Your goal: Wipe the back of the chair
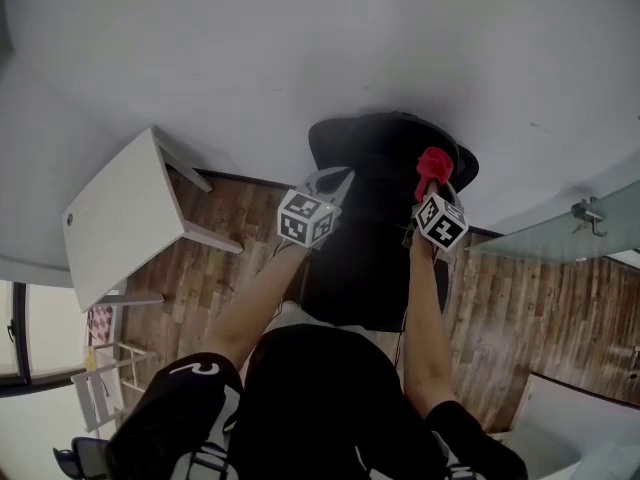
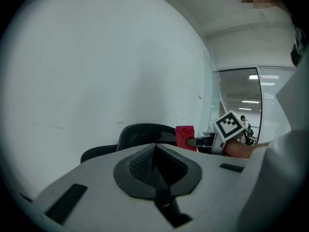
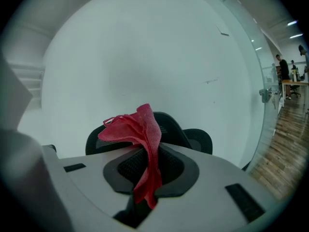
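Checking head view first: black chair (image 1: 375, 248) stands straight ahead of the person, close to the white wall (image 1: 300, 48), on wood floor (image 1: 215, 268). Both forearms reach out over the chair, roughly parallel, marker cubes facing up. Left gripper (image 1: 335, 178) is over the chair's left edge. Right gripper (image 1: 432, 183) is over its right edge, with the red cloth (image 1: 431, 163) sticking out of its tip above the top of the chair. Can't tell from this view whether the cloth touches the chair.

Only the head view shows the white table (image 1: 120, 213) off the chair's left side and the glass partition (image 1: 560, 233) off its right side.

Left gripper view: jaws clenched flat together, nothing between them. The curved top of the chair back shows just beyond the jaw tips, with the wall behind it. This view also catches the right gripper side-on across the chair: held level, cloth bunched at its tip, just beside the top edge of the chair back. Contact is not resolvable here either.

Right gripper view: jaws pinched on the cloth. One fold runs down through the jaw gap; the rest flops up and toward the left over the jaws. The top of the chair back sits behind the cloth. The left gripper doesn't appear in this view. Distant people show past the glass, to the chair's right.
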A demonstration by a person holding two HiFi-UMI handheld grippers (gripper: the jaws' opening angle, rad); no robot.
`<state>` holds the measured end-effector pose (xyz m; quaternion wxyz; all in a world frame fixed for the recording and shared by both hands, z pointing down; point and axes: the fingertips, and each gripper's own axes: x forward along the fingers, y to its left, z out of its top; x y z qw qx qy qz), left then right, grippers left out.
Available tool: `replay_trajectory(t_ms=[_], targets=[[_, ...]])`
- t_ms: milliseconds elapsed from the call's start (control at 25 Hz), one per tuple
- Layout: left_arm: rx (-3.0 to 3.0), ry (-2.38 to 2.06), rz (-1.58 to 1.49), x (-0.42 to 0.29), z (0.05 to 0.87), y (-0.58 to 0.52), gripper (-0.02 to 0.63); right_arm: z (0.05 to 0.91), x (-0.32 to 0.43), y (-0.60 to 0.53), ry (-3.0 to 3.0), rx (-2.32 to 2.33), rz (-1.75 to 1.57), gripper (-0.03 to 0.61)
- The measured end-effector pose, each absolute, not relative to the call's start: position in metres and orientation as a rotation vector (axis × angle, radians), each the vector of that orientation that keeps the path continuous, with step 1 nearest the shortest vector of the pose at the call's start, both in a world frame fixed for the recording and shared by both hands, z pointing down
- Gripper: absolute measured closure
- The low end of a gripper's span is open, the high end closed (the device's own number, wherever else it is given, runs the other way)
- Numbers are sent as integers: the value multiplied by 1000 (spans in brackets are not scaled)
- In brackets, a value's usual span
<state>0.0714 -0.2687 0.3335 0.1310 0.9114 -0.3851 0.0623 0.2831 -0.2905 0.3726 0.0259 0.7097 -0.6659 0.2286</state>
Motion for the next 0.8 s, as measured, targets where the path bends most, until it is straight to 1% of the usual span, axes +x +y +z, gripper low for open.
replay_trajectory(t_ms=[240, 480, 680, 800], targets=[[2614, -1134, 145, 8, 342, -270, 589, 363, 212, -290, -2179, 2108, 632, 511], [2608, -1085, 140, -65, 354, -271, 589, 360, 118, -297, -2267, 2073, 650, 511], [2651, -1013, 162, -102, 364, -275, 589, 373, 50, -304, -2321, 1995, 639, 511], [2683, -989, 162, -116, 370, -287, 589, 390, 25, -314, -2311, 1956, 616, 509]])
